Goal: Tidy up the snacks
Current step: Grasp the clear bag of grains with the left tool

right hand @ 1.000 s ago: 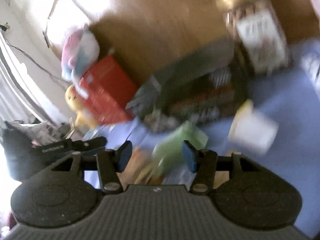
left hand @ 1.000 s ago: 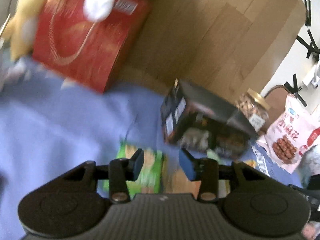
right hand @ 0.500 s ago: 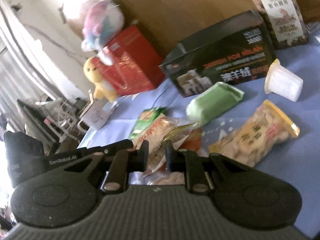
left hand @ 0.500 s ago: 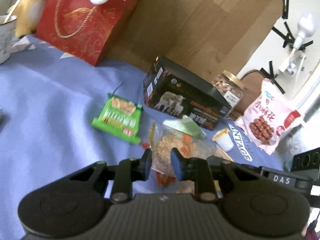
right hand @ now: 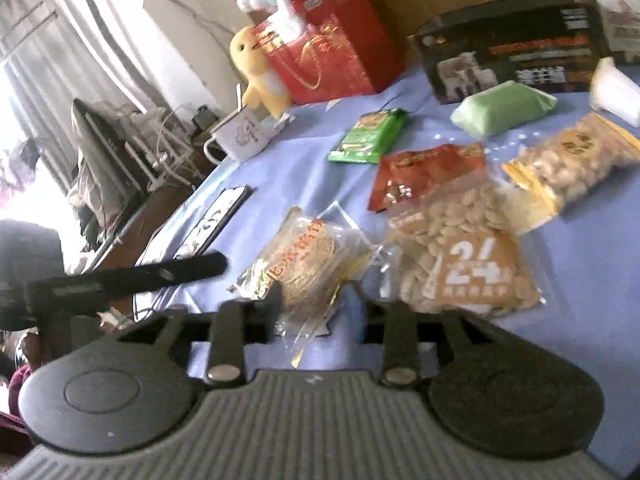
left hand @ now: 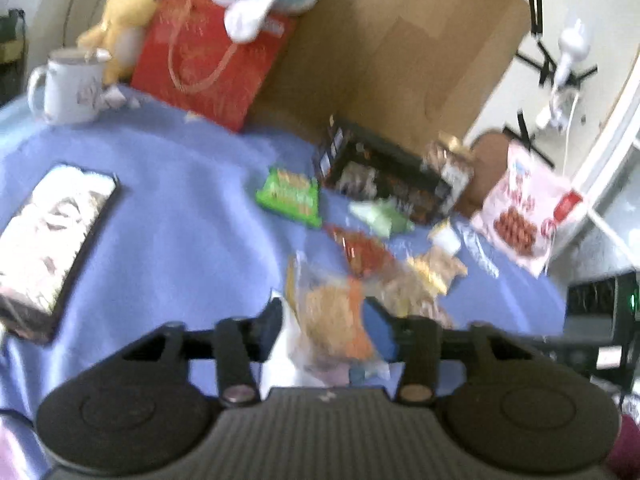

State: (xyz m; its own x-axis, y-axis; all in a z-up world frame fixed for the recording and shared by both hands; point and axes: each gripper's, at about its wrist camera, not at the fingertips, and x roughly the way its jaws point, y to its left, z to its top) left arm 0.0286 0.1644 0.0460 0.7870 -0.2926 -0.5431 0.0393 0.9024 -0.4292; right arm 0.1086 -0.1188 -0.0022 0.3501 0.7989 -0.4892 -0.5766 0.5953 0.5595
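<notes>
Right wrist view: right gripper (right hand: 316, 304), jaws just reopened, straddles the clear cracker packet (right hand: 308, 264) at lower centre, pads not visibly pressing; left gripper (left hand: 324, 320) likewise released around its bag (left hand: 332, 320). Centre before closing

The left wrist view is smeared throughout: the print on the black box (left hand: 384, 180), the green packet (left hand: 290, 196) and the pink bag (left hand: 528, 216) at right of centre cannot be read. The jar (left hand: 448, 164) behind the box is a brown blur. The clear bag (left hand: 332, 320) between the left tool's (left hand: 326, 320) fingers hides their inner faces, so contact cannot be judged. In the right wrist view the jar (right hand: 612, 4) is cut off by the upper right edge, and the white cup (right hand: 614, 92) at the right edge is blurred. The pastry packet's (right hand: 308, 264) lower end lies behind the right tool's (right hand: 316, 306) fingers.
</notes>
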